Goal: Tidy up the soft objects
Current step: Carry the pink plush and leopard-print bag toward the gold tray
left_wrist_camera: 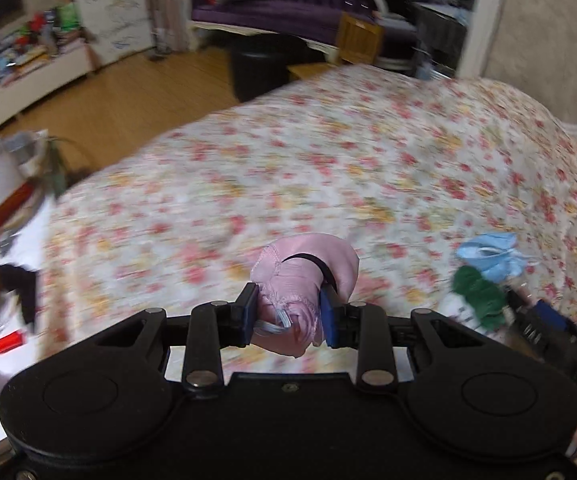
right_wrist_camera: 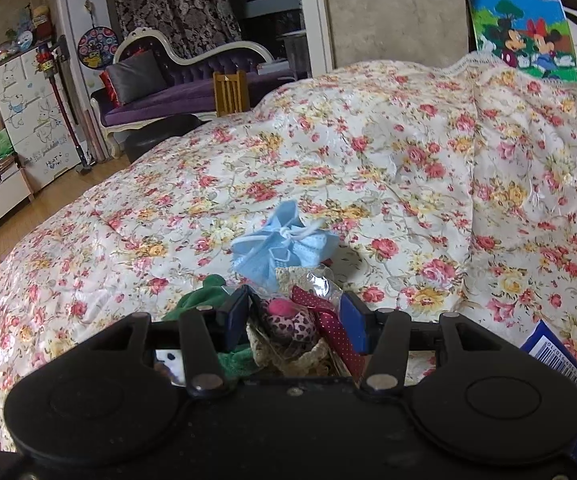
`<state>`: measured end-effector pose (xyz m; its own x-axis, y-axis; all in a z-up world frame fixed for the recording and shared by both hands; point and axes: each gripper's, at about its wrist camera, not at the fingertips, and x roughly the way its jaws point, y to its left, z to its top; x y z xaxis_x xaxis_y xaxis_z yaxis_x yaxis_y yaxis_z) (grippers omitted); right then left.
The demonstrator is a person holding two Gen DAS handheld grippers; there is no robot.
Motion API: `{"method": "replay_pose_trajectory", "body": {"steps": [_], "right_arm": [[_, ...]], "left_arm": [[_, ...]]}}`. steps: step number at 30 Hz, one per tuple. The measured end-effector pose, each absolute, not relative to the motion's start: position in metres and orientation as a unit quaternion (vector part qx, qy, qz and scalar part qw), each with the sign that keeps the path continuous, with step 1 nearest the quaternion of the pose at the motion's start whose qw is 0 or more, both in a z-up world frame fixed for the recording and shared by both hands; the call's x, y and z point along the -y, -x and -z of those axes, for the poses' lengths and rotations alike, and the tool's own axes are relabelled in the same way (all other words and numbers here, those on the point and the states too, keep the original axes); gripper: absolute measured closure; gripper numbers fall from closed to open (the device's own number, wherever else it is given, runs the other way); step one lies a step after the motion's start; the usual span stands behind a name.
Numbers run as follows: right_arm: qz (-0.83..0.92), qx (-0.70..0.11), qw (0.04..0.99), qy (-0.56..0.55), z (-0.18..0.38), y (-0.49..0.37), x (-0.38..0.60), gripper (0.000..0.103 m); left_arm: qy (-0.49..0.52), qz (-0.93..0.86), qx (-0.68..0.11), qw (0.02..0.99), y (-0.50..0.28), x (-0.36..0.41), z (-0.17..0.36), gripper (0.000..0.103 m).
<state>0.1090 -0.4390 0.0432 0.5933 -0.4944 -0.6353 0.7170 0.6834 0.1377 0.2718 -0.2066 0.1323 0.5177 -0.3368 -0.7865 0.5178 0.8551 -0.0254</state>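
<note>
face mask [right_wrist_camera: 284, 242] on bedspread [right_wrist_camera: 408, 152], sofa [right_wrist_camera: 192, 80] behind

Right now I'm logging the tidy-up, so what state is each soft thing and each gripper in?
Left gripper: shut on the pink pouch.
Pink pouch: bunched, lifted clear of the floral bedspread.
Right gripper: fingers around the wrapped leopard-print item, contact unclear.
Wrapped leopard-print item: in clear wrap with a red dotted ribbon.
Blue face mask: crumpled, lying loose on the bedspread.
Green cloth: crumpled on the bedspread.

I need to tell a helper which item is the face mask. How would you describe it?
Look at the floral bedspread. Near its front edge lies a small pile, and the face mask sits at the far side of it. It is the only pale blue piece, crumpled, with white ear loops.
</note>
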Motion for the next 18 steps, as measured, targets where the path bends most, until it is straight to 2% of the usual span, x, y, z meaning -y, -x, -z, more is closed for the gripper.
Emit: {"method": "replay_pose_trajectory", "body": {"steps": [7, 18], "right_arm": [[0.342, -0.274, 0.886, -0.154, -0.05, -0.108, 0.418, 0.053], [0.271, -0.254, 0.925, -0.086, -0.087, -0.088, 0.338, 0.053]], "left_arm": [[-0.107, 0.166, -0.423, 0.884, -0.252, 0.103, -0.127, 0.071], [-0.057, 0.072, -0.484, 0.87, -0.227, -0.017, -0.06, 0.071]]}}
